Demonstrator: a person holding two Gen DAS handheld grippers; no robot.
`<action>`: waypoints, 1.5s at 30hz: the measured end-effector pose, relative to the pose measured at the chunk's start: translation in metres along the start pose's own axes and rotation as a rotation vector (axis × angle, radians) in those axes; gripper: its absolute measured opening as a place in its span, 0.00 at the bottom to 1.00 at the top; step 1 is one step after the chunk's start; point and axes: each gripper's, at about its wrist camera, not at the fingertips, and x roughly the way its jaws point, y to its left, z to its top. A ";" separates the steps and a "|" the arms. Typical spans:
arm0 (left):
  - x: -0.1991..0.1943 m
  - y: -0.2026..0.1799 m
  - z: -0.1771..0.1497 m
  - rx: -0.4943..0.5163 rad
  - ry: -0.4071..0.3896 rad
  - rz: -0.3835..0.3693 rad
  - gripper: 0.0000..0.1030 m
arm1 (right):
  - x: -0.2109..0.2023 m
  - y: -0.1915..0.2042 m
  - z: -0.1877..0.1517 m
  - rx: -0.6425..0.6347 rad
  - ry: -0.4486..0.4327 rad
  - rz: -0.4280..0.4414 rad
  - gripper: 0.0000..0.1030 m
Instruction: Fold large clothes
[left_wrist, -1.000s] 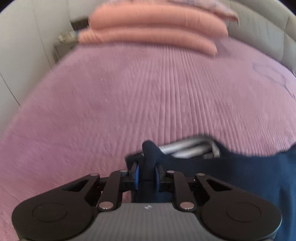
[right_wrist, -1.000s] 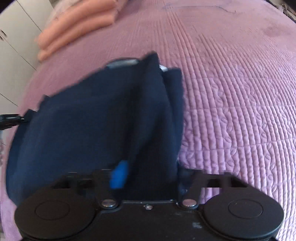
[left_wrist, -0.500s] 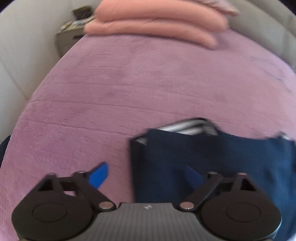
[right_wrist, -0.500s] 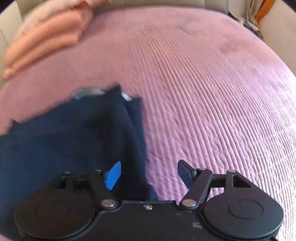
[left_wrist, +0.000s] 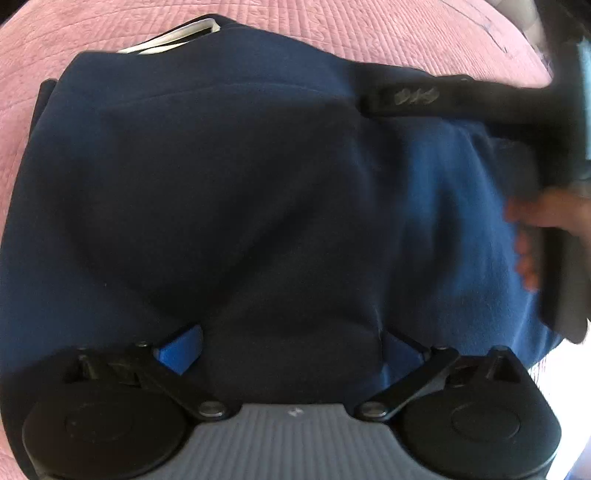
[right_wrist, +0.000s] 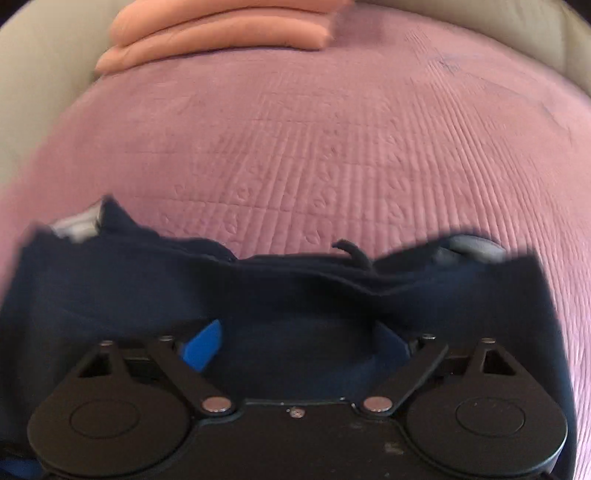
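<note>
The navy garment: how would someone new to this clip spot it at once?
Start from the pink quilted bedspread covering the bed. The navy garment lies folded at its near edge, under both open grippers. Unlike the peach pillows stacked at the far end, it is dark with white trim.

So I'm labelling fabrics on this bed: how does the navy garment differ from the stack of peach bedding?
The navy garment is dark blue with a pale lining showing at its corners; the peach bedding is one light salmon colour. The garment lies spread wide and rumpled right under the right claw; the bedding is folded into neat rolled layers at the far end. Both rest on the pink quilt.
</note>
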 end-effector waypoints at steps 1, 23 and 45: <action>-0.002 -0.001 0.001 0.004 0.008 0.004 1.00 | 0.000 0.002 0.003 0.001 0.015 -0.009 1.00; -0.027 0.052 -0.057 -0.219 0.068 0.020 0.97 | -0.118 0.029 -0.134 0.036 0.002 0.005 0.96; -0.068 0.151 -0.057 -0.398 -0.157 -0.083 0.95 | -0.139 -0.023 -0.081 0.331 -0.064 0.029 0.99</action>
